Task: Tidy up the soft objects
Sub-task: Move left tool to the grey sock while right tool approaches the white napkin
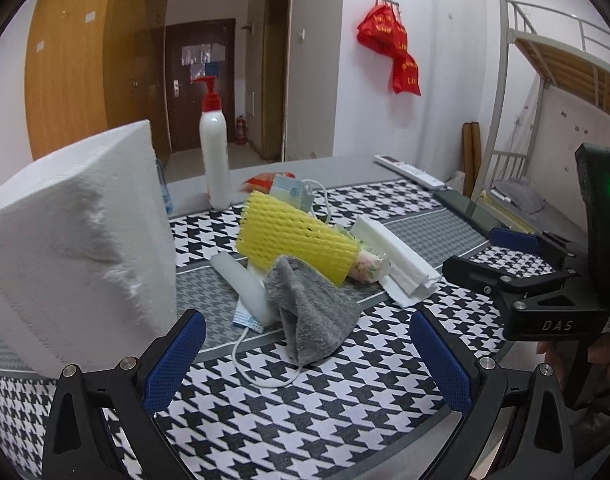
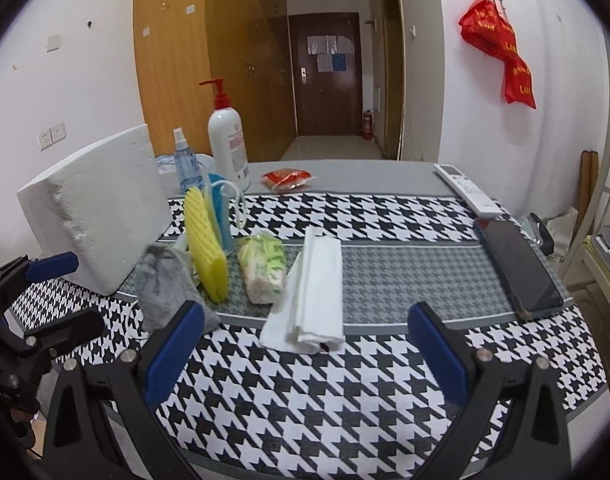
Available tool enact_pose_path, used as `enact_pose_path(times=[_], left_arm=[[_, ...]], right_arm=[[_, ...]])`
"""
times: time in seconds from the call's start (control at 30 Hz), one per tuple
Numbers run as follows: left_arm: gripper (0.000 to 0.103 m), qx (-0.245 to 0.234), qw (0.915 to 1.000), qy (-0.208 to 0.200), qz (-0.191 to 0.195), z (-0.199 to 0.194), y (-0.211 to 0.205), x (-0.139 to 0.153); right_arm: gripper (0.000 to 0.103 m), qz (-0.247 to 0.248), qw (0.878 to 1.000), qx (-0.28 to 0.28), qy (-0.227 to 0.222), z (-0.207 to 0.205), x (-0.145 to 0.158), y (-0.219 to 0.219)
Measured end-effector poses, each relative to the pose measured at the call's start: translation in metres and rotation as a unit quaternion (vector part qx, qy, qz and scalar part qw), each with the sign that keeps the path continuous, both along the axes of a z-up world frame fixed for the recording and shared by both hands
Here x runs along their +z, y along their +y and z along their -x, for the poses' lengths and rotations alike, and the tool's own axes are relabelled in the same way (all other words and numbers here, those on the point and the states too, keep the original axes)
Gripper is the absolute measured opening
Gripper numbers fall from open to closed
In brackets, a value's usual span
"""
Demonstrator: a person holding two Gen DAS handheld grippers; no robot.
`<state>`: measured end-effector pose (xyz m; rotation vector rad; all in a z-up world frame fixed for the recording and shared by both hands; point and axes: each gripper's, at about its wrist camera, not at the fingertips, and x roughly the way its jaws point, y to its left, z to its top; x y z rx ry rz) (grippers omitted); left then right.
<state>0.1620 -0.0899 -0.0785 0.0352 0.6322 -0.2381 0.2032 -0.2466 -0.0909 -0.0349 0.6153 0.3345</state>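
Right wrist; gray cloth [image 2: 167, 280] crumpled; yellow foam net [image 2: 207, 240] ribbed, upright

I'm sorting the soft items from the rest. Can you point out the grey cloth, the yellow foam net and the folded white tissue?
grey cloth [image 1: 309, 312]: left wrist view, middle of its crumpled front.
yellow foam net [image 1: 289, 240]: left wrist view, centre of its mesh face.
folded white tissue [image 2: 321, 280]: right wrist view, middle of the top fold.

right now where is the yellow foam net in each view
Left wrist: yellow foam net lies centre frame, broad face toward the camera, above the grey cloth.
Right wrist: it shows edge-on, left of centre, right of the cloth.
Shared landmark: the pump bottle behind it.
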Motion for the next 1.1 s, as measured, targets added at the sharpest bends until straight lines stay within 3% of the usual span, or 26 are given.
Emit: enact_pose_path(times=[0.13, 0.33, 0.67, 0.83, 1.0, 1.1], left_arm=[[0.089, 0.0, 0.9996, 0.028, -0.003, -0.014, -0.004, -0.009], [0.084, 0.006, 0.9984, 0.056, 0.002, -0.03, -0.005, -0.019], [0.065, 0.009, 0.9979, 0.062, -0.013, -0.039, -0.011, -0.023], [0.049, 0.004, 0.9976, 0.068, -0.015, -0.043, -0.013, -0.024], [0.046, 0.001, 0.9973, 0.072, -0.016, -0.045, -0.015, -0.026], [0.033, -0.001, 0.9971, 0.074, -0.018, -0.046, -0.016, -0.027]], right_arm=[[0.103, 0.002, 1.0, 0.002, 0.007, -0.007, -0.004, -0.001], [0.103, 0.002, 1.0, 0.004, 0.016, -0.016, -0.008, -0.003], [0.103, 0.007, 0.999, 0.006, 0.034, -0.029, -0.015, -0.004], [0.103, 0.012, 0.999, 0.009, 0.047, -0.037, -0.019, -0.002], [0.103, 0.019, 0.998, 0.012, 0.06, -0.041, -0.024, 0.001], [0.103, 0.024, 0.998, 0.009, 0.063, -0.044, -0.026, 0.002]])
